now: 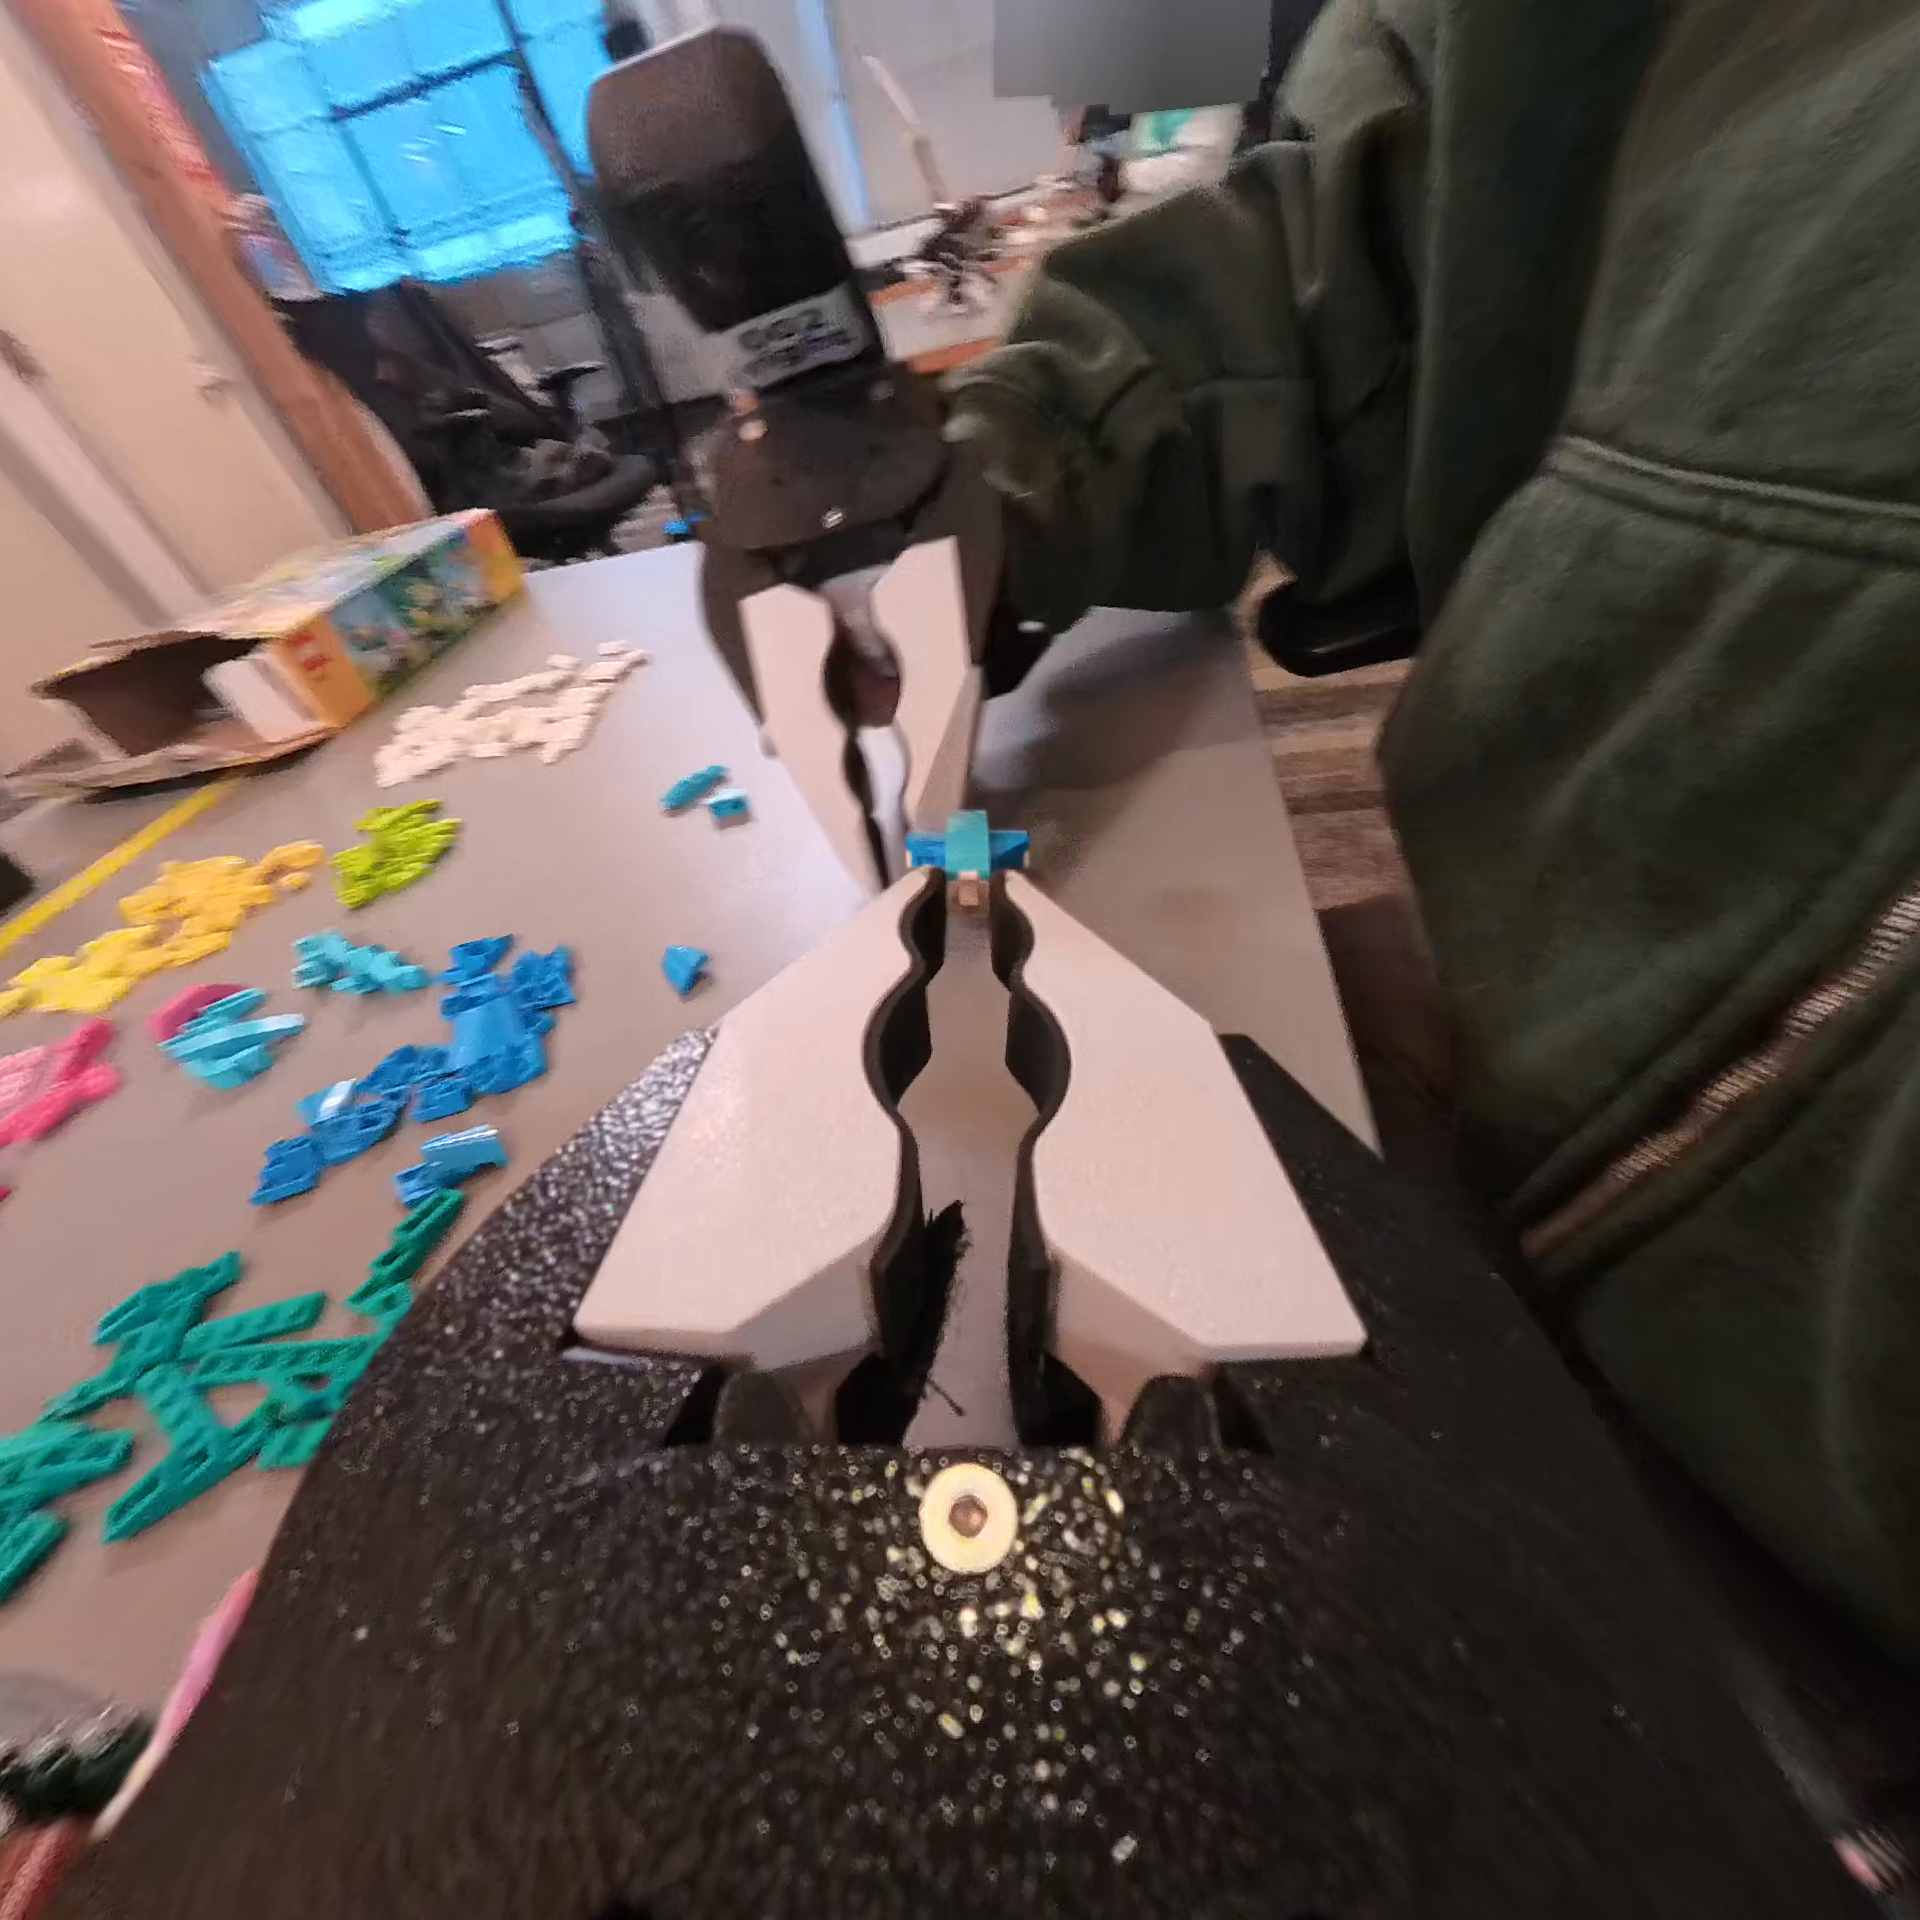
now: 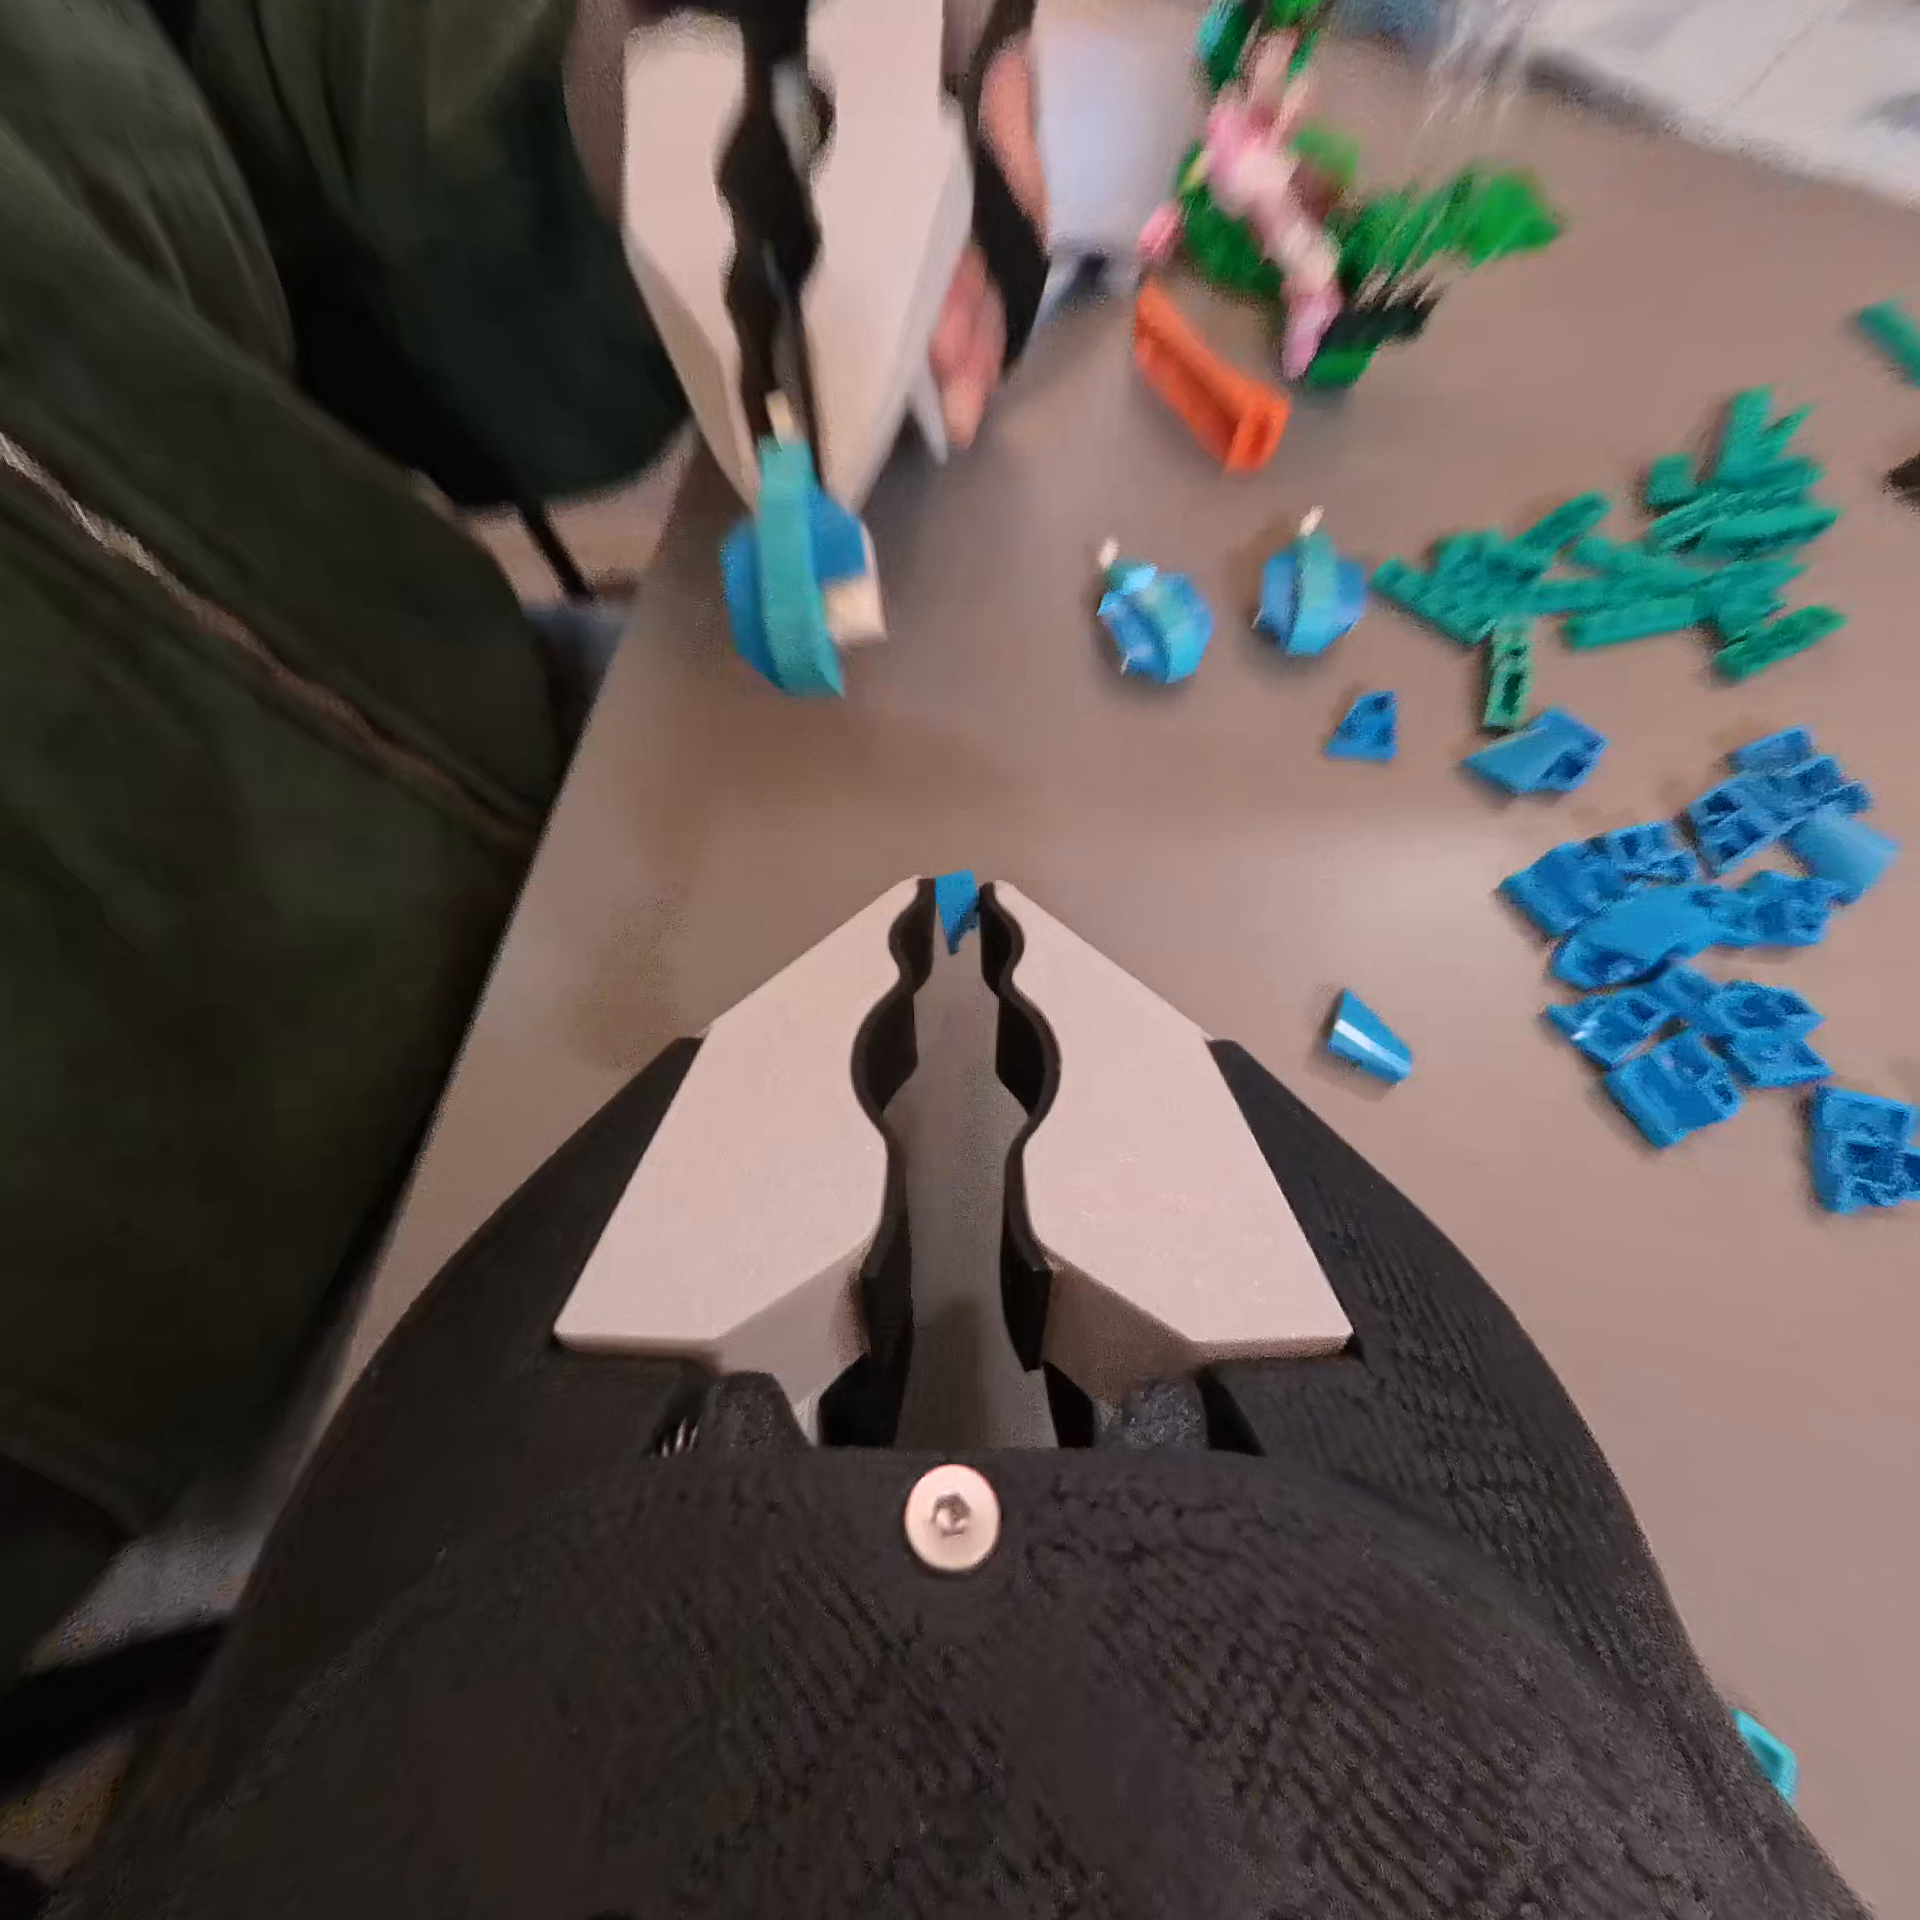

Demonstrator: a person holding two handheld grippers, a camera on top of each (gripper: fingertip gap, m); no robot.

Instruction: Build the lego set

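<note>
My left gripper (image 1: 966, 883) is shut on the tan peg of a small blue lego assembly (image 1: 966, 844) and holds it above the grey table (image 1: 623, 883). My right gripper (image 1: 883, 847) points at it from the far side, tip close beside the assembly. In the right wrist view my right gripper (image 2: 954, 891) is shut on a small blue piece (image 2: 956, 912). There the left gripper (image 2: 790, 457) hangs from the top with the rounded blue assembly (image 2: 795, 582), apart from my right tips.
Two similar blue assemblies (image 2: 1153, 623) (image 2: 1309, 603) lie on the table. Piles of blue (image 2: 1714, 935), teal (image 2: 1662, 571), yellow (image 1: 156, 925), lime (image 1: 395, 852) and white pieces (image 1: 509, 717), an orange separator (image 2: 1210, 384), a green-pink model (image 2: 1330, 239), an opened box (image 1: 343, 623). A green-jacketed person (image 1: 1558, 623) sits at the table edge.
</note>
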